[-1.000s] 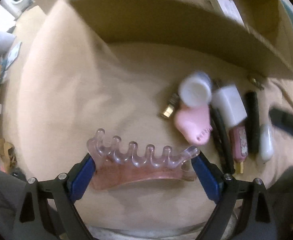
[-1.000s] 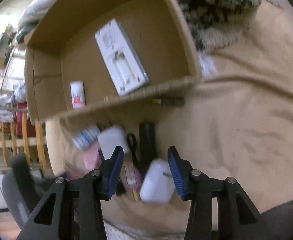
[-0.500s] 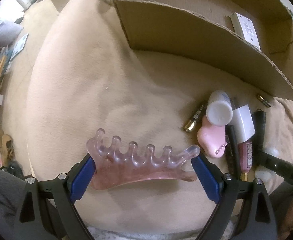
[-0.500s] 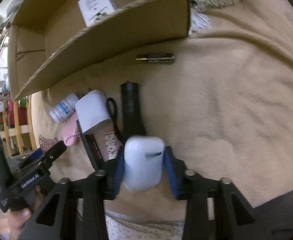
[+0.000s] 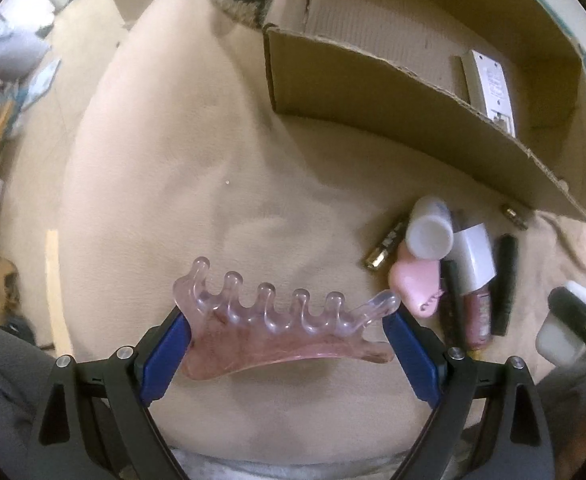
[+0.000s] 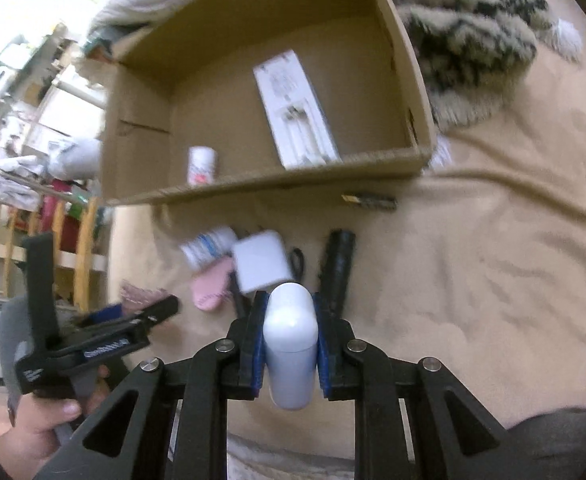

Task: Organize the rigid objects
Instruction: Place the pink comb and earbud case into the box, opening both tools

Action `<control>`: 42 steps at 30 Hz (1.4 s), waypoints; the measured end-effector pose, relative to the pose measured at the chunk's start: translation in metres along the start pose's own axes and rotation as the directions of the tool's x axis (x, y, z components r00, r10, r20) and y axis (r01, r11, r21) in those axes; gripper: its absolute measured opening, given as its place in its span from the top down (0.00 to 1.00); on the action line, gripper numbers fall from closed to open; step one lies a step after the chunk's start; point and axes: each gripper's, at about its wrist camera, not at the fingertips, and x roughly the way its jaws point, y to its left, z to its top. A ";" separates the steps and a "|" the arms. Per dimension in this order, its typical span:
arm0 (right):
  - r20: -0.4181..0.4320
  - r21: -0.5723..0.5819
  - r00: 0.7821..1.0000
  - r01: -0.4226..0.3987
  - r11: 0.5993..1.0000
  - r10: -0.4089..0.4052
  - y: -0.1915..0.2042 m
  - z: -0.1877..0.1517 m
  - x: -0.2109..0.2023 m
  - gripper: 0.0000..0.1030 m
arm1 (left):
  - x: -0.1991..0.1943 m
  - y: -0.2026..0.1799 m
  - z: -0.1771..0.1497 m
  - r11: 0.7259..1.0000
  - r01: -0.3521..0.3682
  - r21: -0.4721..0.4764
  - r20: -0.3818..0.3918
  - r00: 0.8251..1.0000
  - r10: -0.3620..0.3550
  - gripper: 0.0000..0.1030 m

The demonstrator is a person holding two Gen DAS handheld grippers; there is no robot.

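Here, the right gripper [image 6: 289, 320] is clamped on a white rounded case [image 6: 289, 344], its blue pads pressed flat against both sides, with the case raised clear of the beige blanket [image 6: 473, 260]. The left gripper [image 5: 287, 330] grips a translucent pink comb-shaped massage tool [image 5: 281, 332] by its two ends, teeth pointing toward 12 o'clock, jaws spread wide around it.

In the right wrist view, a row of small items lies on the blanket at 12 o'clock from the case: a black cylinder [image 6: 339, 264], a white square charger [image 6: 261, 262], a pink foot-shaped piece [image 6: 211, 286] and a small white bottle [image 6: 209, 246] with blue print. A slim gold-tipped tube [image 6: 369, 201] lies alone nearer the box.

Beyond them, at 12 o'clock, sits an open cardboard box [image 6: 277, 182]. Inside it are a flat white packet [image 6: 293, 110] leaning on the near wall and a small white bottle with red marking [image 6: 201, 165].

At 1 o'clock, behind the box, lies a fluffy black-and-cream patterned throw [image 6: 473, 40]. At 8 o'clock, a person's hand [image 6: 37, 428] grasps the handle of the left gripper.
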 end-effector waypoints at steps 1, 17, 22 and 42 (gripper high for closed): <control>0.022 -0.011 1.000 -0.005 1.000 0.005 0.002 0.001 -0.004 0.79 | 0.000 0.000 -0.001 1.000 -0.009 0.000 0.007 1.000 0.009 0.11; 0.332 -0.072 0.941 -0.041 0.997 0.062 0.024 0.035 -0.060 0.79 | -0.087 -0.023 0.015 0.997 -0.062 0.054 0.312 0.949 0.042 0.11; 0.370 -0.086 0.927 -0.029 0.996 0.059 0.023 0.055 -0.065 0.79 | -0.100 -0.024 0.037 0.996 -0.058 0.073 0.349 0.937 0.029 0.11; 0.243 -0.038 0.970 0.013 0.999 -0.003 0.013 0.124 -0.002 0.79 | -0.078 -0.069 0.116 0.989 -0.104 0.108 0.356 0.933 0.059 0.11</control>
